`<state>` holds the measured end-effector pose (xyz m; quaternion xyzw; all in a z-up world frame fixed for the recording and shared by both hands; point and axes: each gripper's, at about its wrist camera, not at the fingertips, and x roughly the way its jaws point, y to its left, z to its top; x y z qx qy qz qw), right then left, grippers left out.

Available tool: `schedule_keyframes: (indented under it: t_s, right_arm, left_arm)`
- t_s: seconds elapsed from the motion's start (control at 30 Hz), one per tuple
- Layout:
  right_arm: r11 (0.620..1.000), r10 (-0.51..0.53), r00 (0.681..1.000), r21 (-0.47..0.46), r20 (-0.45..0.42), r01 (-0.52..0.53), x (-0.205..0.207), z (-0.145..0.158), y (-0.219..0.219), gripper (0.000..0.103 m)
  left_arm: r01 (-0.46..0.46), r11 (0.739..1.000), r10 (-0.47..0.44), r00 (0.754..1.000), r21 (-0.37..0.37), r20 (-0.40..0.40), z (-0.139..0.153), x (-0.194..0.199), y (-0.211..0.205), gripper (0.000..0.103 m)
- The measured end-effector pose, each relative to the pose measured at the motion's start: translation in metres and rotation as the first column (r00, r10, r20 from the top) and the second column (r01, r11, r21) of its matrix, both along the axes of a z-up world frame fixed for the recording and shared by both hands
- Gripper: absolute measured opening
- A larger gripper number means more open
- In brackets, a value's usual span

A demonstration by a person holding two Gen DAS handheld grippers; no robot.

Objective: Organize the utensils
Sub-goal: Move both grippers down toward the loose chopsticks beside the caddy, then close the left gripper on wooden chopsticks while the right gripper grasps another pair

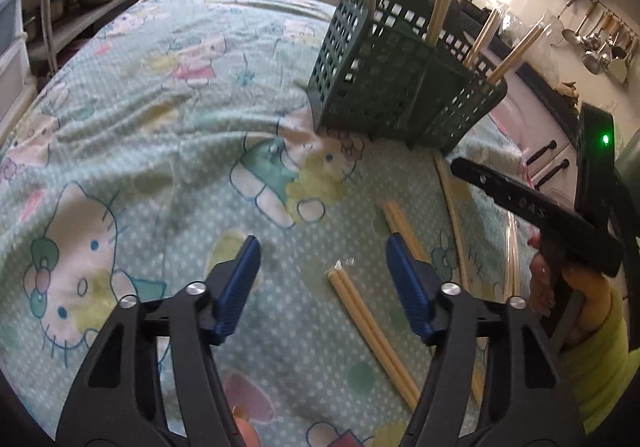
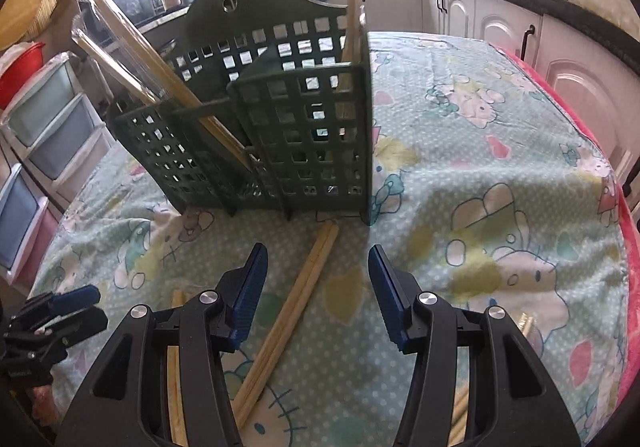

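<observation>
A dark green lattice utensil basket [image 1: 400, 87] [image 2: 280, 119] stands upright on the cartoon-print cloth with several chopsticks leaning in its compartments. My left gripper [image 1: 322, 247] is open above the cloth. A wrapped pale chopstick pair [image 1: 372, 331] lies between its fingers, nearer the right one, untouched. A second pair [image 1: 404, 227] pokes out behind that finger. My right gripper [image 2: 317, 253] is open low over a tan chopstick pair [image 2: 296, 311] that lies on the cloth between its jaws, its far end near the basket's foot. Neither pad presses on anything.
A long loose chopstick [image 1: 452, 215] lies right of the basket, and another [image 2: 176, 367] under my right gripper's left finger. A hand in a yellow-green sleeve [image 1: 600, 347] holds the right gripper. Plastic drawers [image 2: 40, 135] stand left; white cabinets [image 2: 500, 27] behind; a pink blanket edge [image 2: 624, 247] right.
</observation>
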<state>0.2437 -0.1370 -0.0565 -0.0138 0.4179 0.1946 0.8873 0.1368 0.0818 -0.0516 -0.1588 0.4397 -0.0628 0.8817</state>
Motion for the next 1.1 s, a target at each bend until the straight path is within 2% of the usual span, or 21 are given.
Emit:
schedule_keyframes:
  t_s: [0.2, 0.47, 0.67, 0.77, 0.83, 1.1]
  right_arm:
    - [1.0, 0.019, 1.0, -0.022, -0.004, -0.019, 0.006, -0.006, 0.013, 0.05]
    - [0.999, 0.001, 0.999, -0.04, -0.048, -0.003, 0.018, -0.018, 0.021, 0.047]
    - [0.999, -0.026, 0.998, -0.041, -0.065, 0.023, 0.023, -0.023, 0.02, 0.041]
    - [0.998, -0.043, 0.997, -0.044, -0.062, 0.04, 0.022, -0.023, 0.018, 0.031]
    - [0.999, -0.047, 0.997, -0.03, -0.065, 0.045, 0.023, -0.023, 0.016, 0.02]
    - [0.996, -0.029, 0.996, 0.086, -0.09, 0.037, 0.018, -0.014, -0.006, 0.012]
  left_arm:
    - [0.043, 0.999, -0.044, 0.999, -0.012, -0.03, -0.005, -0.007, -0.009, 0.041]
    - [0.081, 0.996, -0.083, 0.995, -0.042, -0.053, -0.011, -0.005, -0.02, 0.04]
    - [0.094, 0.995, -0.093, 0.994, 0.027, -0.056, -0.015, 0.001, -0.034, 0.038]
    - [0.085, 0.993, -0.081, 0.995, 0.076, -0.05, -0.016, 0.006, -0.038, 0.028]
    - [0.074, 0.994, -0.07, 0.996, 0.085, -0.047, -0.017, 0.007, -0.036, 0.02]
    - [0.051, 0.998, -0.049, 0.998, 0.027, -0.047, -0.015, 0.006, -0.018, 0.01]
